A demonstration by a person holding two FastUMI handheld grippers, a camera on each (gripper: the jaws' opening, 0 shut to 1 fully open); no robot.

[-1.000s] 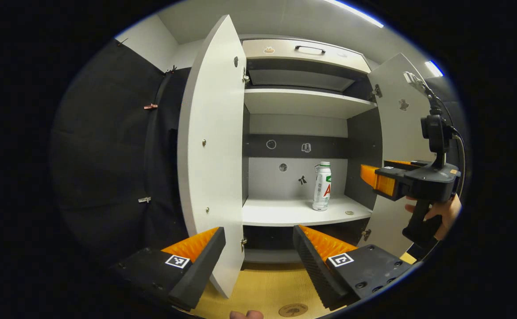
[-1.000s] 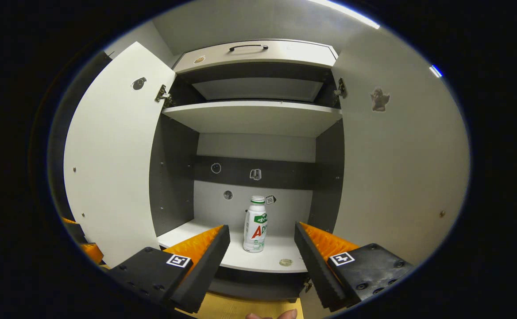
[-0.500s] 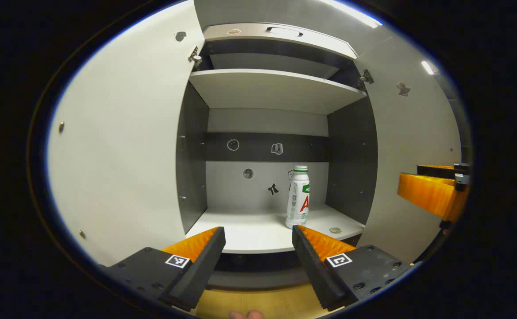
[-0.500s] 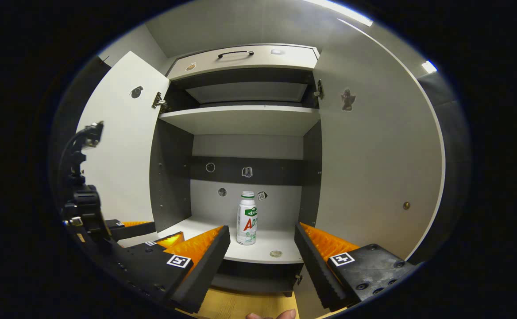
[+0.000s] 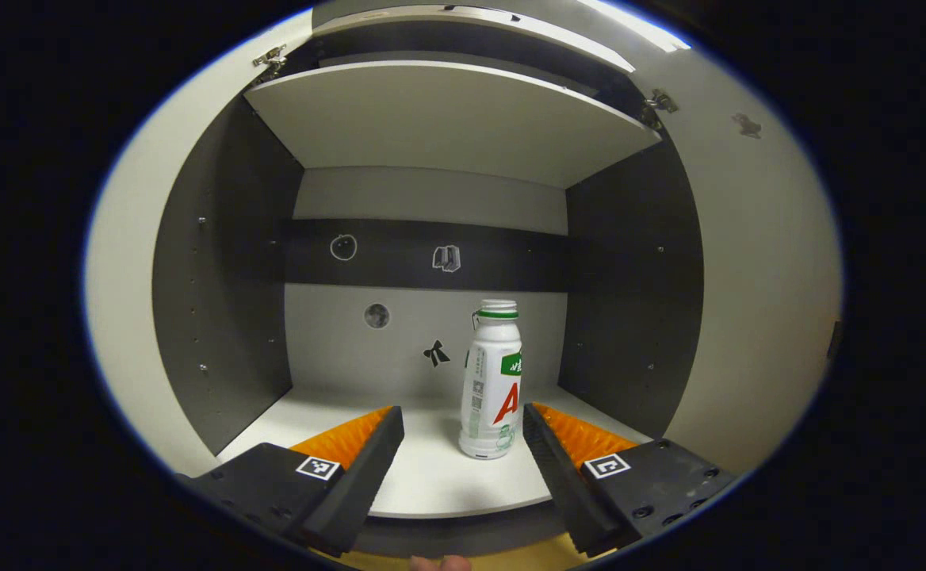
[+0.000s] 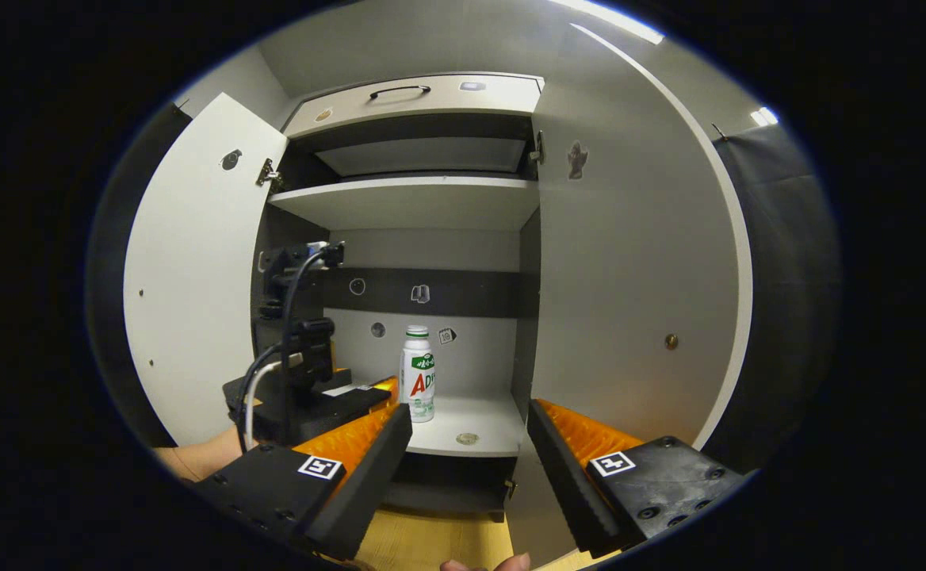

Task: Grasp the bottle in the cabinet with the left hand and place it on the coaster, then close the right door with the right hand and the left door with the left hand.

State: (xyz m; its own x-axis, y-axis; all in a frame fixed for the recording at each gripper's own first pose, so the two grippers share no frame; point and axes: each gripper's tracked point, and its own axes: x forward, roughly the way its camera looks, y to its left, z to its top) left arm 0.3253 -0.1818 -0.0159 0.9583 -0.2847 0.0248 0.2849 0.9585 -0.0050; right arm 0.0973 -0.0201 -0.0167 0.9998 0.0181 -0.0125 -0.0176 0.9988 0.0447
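Observation:
A white bottle [image 5: 492, 382] with a green band and red letter stands upright on the lower cabinet shelf [image 5: 423, 484], right of its middle. My left gripper [image 5: 463, 420] is open at the shelf's front, the bottle just beyond its fingertips and nearer the right finger, untouched. In the right gripper view the bottle [image 6: 418, 374] stands on the shelf with the left gripper [image 6: 328, 400] reaching in from the left. My right gripper [image 6: 469, 416] is open and holds nothing, back from the cabinet. Left door [image 6: 193, 270] and right door [image 6: 629, 277] are both open.
A small round coin-like disc [image 6: 467, 438] lies on the shelf near its front right. An upper shelf [image 5: 447, 119] sits above, and a drawer with a handle [image 6: 415, 93] tops the cabinet. A wooden surface [image 6: 431, 543] lies below the cabinet. A hand [image 6: 201, 456] holds the left gripper.
My left gripper has moved forward into the cabinet, bringing the bottle close to its fingertips. The right gripper has drifted right, and the left gripper now shows inside the cabinet.

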